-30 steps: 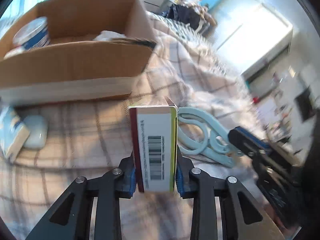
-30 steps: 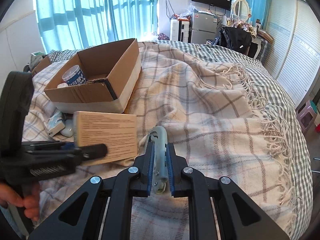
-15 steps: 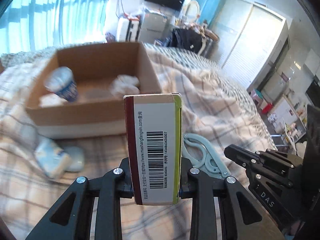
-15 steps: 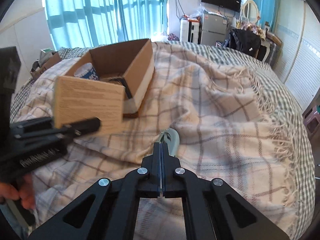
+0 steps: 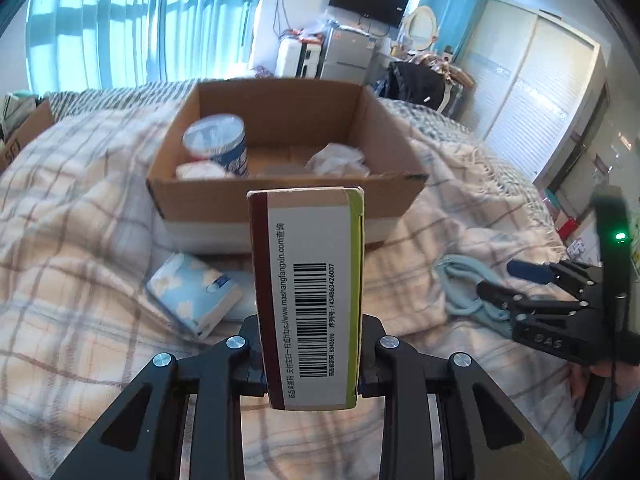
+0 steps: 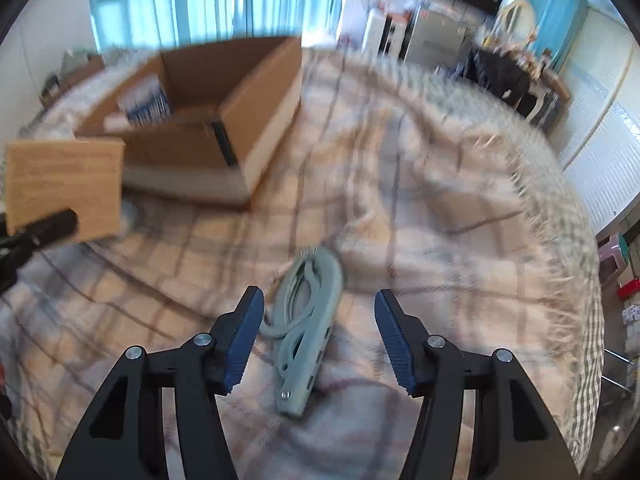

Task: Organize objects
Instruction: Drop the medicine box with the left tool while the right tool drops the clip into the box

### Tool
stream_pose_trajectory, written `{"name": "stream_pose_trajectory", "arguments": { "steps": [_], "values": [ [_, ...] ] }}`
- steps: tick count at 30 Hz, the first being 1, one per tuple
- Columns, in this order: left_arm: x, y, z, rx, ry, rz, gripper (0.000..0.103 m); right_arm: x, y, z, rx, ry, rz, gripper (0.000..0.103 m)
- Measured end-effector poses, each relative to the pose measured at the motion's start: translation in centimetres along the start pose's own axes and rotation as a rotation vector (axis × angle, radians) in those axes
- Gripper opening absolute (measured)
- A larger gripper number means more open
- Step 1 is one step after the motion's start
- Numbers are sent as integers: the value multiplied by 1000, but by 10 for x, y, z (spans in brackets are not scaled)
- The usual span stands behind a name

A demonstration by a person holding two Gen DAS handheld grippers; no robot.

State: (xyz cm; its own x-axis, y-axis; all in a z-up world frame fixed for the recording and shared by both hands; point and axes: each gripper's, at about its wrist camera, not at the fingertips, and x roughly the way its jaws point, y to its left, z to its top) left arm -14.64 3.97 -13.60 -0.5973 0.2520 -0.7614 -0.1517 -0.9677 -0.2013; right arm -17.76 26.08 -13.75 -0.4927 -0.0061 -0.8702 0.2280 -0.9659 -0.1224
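- Left claw point(image 5: 312, 364): clamped on one upright carton point(image 5: 308, 296), barcode face toward the camera; held above the bed point(image 5: 80, 240), short of the box's near wall
- Right claw point(image 6: 318, 336): fingers wide apart, gripping nothing; one pale folding hanger point(image 6: 308, 320) lies flat on the blanket between them
- Near ground: one tissue pack point(image 5: 192, 300) rests on the blanket, just beside the box's front wall
- Middle ground: one open cardboard box point(image 5: 280, 196); inside it, one blue-and-white can point(image 5: 218, 144), one crumpled white wad point(image 5: 338, 160), and one white item beside the can, too indistinct to name
- Step in hand, as judged: carrying the carton to the box; the next move calls for lifting it over the near wall, then parting the fingers above the bare floor between can and wad
- Remaining, as judged: hanger and tissue pack not yet boxed
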Motion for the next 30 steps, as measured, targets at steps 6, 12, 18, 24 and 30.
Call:
{"name": "stream_pose_trajectory", "arguments": {
  "steps": [6, 12, 18, 24, 30],
  "values": [
    [12, 13, -6, -18, 26, -22, 29, 22, 13, -7, -42, 63, -12, 19],
    [-16, 13, -10, -24, -19, -53, 29, -24, 22, -10, -29, -77, -14, 9],
    [-64, 4, 8, -9, -112, -81, 29, -93, 39, 7, -72, -217, 6, 9],
    [-86, -3, 67, 35, -200, -46, 29, -136, 56, 61, -121, -351, 11, 9],
    [-47, 4, 113, 58, -186, -9, 29, -112, 66, 128, -108, -377, 53, 9]
  ]
}}
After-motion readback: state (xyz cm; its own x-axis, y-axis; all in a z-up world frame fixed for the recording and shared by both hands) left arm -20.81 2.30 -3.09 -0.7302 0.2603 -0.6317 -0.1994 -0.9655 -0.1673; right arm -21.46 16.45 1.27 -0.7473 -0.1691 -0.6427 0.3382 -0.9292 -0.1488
